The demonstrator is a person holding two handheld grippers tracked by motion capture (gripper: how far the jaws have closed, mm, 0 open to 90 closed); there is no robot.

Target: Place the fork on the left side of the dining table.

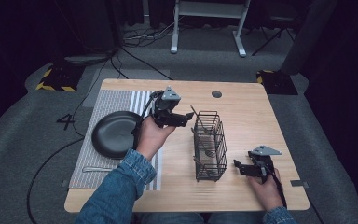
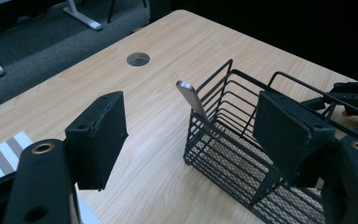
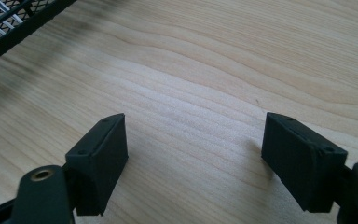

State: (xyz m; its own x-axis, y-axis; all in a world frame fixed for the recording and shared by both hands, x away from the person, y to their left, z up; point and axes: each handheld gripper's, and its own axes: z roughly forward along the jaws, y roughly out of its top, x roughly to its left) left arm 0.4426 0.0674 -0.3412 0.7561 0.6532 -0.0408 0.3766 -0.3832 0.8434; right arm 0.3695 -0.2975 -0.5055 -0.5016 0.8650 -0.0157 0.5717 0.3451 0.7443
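Two grippers over a wooden worktop (image 1: 261, 121): left gripper (image 1: 182, 118) mid-frame, right gripper (image 1: 240, 169) lower right. Left view: fingers (image 2: 98, 140) wide, wire basket (image 2: 242, 154) centre-right holding a metal handle (image 2: 191, 98); approach squarely. Right view: fingers (image 3: 100, 163) wide, empty.

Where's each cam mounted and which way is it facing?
High view: above the person's side, looking forward and down on the table; forearms, hands, left gripper, right gripper.
Left gripper view: on the left gripper, facing the wire basket.
Right gripper view: on the right gripper, facing bare tabletop.
Shared: all three views catch the basket.
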